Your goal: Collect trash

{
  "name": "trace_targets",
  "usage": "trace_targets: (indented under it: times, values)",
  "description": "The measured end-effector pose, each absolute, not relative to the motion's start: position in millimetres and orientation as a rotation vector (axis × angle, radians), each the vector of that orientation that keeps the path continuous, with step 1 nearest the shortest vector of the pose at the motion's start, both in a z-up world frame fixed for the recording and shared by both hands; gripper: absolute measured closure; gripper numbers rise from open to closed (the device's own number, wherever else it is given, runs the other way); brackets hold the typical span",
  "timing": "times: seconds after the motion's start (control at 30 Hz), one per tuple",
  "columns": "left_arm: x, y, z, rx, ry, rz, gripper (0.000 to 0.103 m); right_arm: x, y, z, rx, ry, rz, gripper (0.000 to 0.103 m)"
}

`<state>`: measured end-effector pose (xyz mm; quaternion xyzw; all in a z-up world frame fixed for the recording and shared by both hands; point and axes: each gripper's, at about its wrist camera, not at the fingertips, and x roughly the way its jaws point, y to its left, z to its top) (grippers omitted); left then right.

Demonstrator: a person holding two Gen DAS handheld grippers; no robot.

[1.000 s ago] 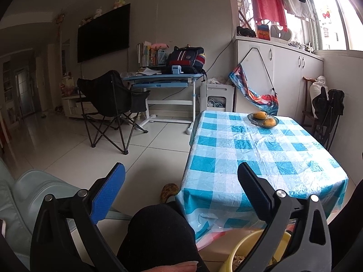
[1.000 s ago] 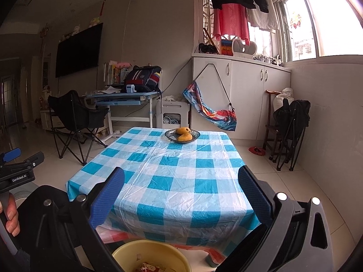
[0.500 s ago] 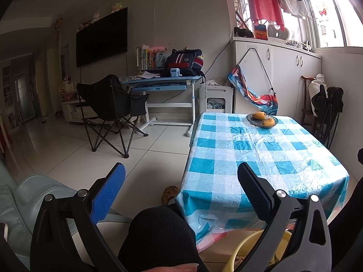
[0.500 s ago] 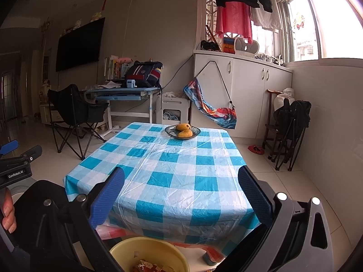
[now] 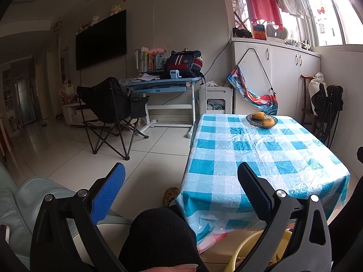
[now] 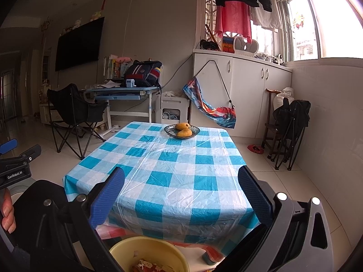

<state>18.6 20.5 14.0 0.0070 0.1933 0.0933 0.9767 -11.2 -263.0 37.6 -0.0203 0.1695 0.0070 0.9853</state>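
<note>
A yellow trash bin stands on the floor below the table's near edge, with wrappers inside; its rim also shows in the left wrist view. My left gripper is open and empty, held above the person's black-clad knee, left of the table. My right gripper is open and empty, above the bin and the table's near edge. The left gripper also shows at the left edge of the right wrist view.
A low table with a blue checked cloth carries a dish of mangoes at its far end. A black folding chair, a blue desk, white cabinets and folded chairs stand around. A pale seat is at left.
Both views have shifted slightly, with the table sitting a little lower in frame. Both grippers stay open and empty.
</note>
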Motion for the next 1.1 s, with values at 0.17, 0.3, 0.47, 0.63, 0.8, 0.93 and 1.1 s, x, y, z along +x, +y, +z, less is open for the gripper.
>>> trace_targets:
  times: [0.17,0.3,0.47,0.63,0.8,0.93,1.1]
  values:
    - [19.3,21.9,15.5,0.022,0.387,0.188,0.007,-11.3,-263.0,37.4,-0.044,0.343,0.014,0.007]
    - [19.1,21.5,15.7,0.021,0.387,0.188,0.007,-12.1,-263.8,36.3,-0.046,0.344,0.013,0.007]
    - [19.5,21.9,16.6,0.028,0.385,0.186,0.007,-12.1,-263.7,36.5,-0.045,0.344,0.013,0.007]
    - [19.5,22.3,17.5,0.03,0.384,0.185,0.007,-11.6,-264.0,35.1,-0.048,0.349,0.012,0.007]
    - [19.6,22.6,17.7,0.032,0.383,0.184,0.007,-11.3,-263.9,35.2,-0.047,0.35,0.011,0.007]
    - [19.2,21.6,17.3,0.032,0.384,0.184,0.007,-10.9,-263.8,35.4,-0.047,0.349,0.012,0.007]
    - [19.4,22.3,17.6,0.032,0.383,0.185,0.007,-10.8,-263.8,35.5,-0.048,0.349,0.012,0.007]
